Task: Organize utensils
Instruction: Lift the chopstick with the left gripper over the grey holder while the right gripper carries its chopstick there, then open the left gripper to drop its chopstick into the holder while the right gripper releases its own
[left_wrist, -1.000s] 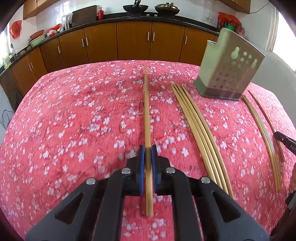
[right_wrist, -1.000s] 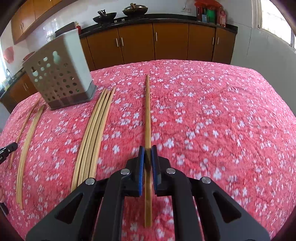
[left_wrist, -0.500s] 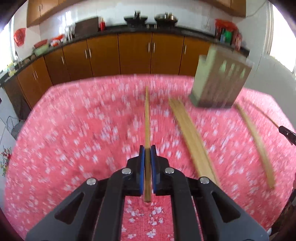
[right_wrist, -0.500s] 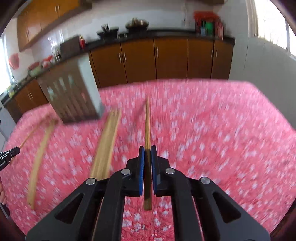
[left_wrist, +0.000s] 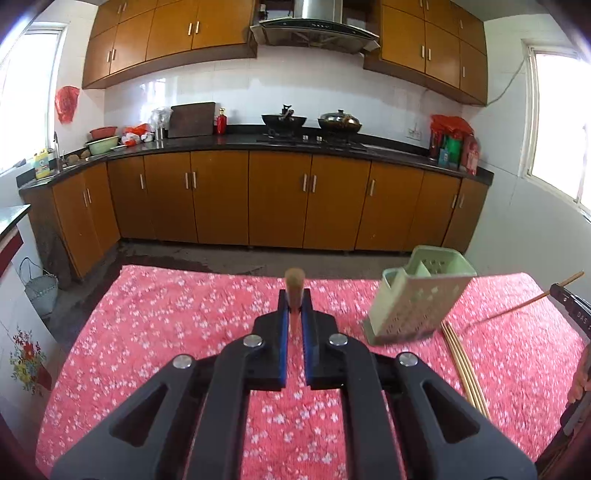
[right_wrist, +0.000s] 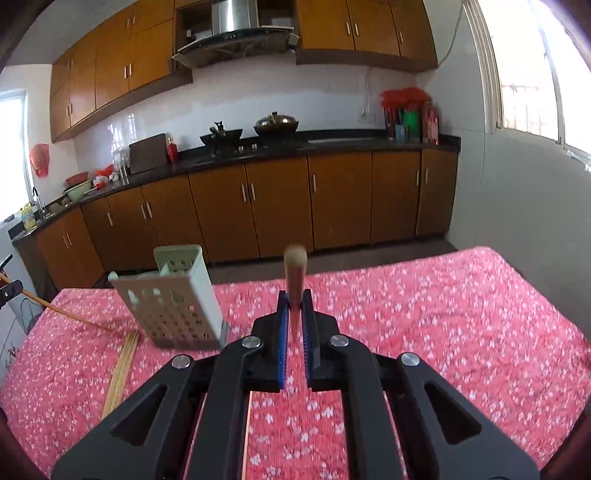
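My left gripper (left_wrist: 294, 314) is shut on a wooden chopstick (left_wrist: 294, 286), which points forward, foreshortened, lifted above the table. My right gripper (right_wrist: 294, 314) is shut on another chopstick (right_wrist: 294, 269), also lifted and pointing forward. The pale green perforated utensil holder (left_wrist: 415, 306) stands on the red floral tablecloth to the right in the left wrist view and to the left in the right wrist view (right_wrist: 173, 302). A bundle of chopsticks (left_wrist: 463, 363) lies beside the holder; it also shows in the right wrist view (right_wrist: 122, 371).
The red floral tablecloth (left_wrist: 166, 332) covers the table. Each gripper shows at the other view's edge, as the right gripper's tip (left_wrist: 570, 308) and the left gripper's tip (right_wrist: 9, 290), each with its chopstick. Brown kitchen cabinets (left_wrist: 280, 203) stand beyond the table's far edge.
Both grippers have lifted their chopsticks off the cloth and tilted up, so the kitchen wall fills the upper view. The holder now sits lower in both views.
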